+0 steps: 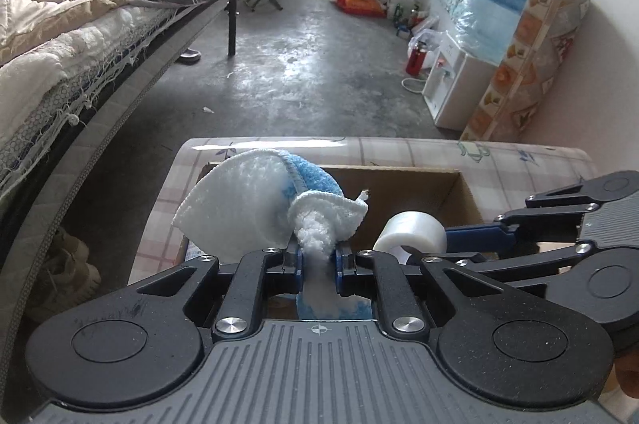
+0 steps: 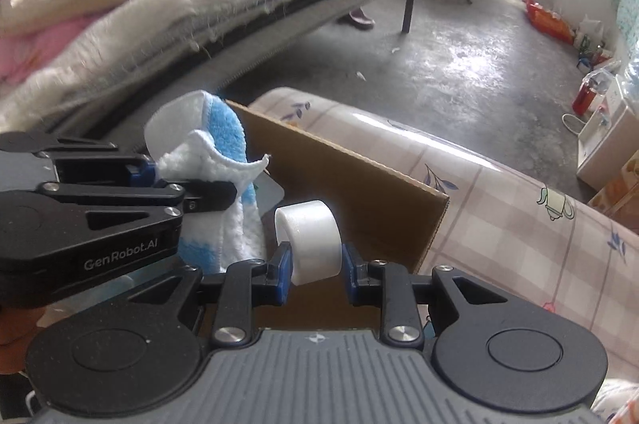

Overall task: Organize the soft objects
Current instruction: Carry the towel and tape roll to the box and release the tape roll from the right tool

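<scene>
A blue-and-white fluffy cloth is pinched in the left gripper, whose fingers are clenched tight on a bunched white part of it; the rest fans out above the near left corner of an open cardboard box. Just to its right, a roll of clear tape sits between the fingers of the right gripper, grasped by its flat sides and held over the same box. The two grippers are close together, the cloth beside the roll. The box stands on a tabletop covered with a pink checked cloth. Beyond lie a grey concrete floor and, on the left, a bed heaped with blankets.
</scene>
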A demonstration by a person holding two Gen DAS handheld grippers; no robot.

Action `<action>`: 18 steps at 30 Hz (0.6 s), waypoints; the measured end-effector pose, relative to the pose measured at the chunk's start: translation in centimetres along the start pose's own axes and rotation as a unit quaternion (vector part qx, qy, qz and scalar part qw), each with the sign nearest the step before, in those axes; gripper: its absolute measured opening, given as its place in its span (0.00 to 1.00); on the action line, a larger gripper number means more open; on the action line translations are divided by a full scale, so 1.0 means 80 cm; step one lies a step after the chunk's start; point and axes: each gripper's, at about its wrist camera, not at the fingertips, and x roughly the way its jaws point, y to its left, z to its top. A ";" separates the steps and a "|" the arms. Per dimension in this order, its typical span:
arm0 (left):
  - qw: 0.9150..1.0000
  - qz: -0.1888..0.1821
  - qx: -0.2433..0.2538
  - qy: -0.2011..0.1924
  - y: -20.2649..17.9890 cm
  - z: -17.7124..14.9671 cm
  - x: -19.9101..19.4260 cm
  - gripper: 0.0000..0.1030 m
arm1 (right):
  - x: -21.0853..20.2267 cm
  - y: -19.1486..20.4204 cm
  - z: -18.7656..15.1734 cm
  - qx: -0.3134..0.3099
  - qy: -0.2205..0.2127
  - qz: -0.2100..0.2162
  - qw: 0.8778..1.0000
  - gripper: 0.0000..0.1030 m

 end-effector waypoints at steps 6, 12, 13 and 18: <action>1.000 0.004 0.007 0.001 -0.002 0.003 0.005 0.12 | 0.025 0.021 0.011 -0.067 0.039 -0.057 0.995 0.28; 1.000 0.006 -0.001 -0.009 0.006 0.006 0.001 0.12 | 0.053 0.038 0.014 -0.128 0.072 -0.095 0.985 0.28; 1.000 0.006 -0.002 -0.011 0.007 0.006 0.000 0.12 | 0.058 0.040 0.014 -0.136 0.075 -0.103 0.982 0.28; 1.000 0.010 -0.003 -0.009 0.010 0.005 0.002 0.12 | 0.076 0.046 0.010 -0.168 0.087 -0.137 0.972 0.27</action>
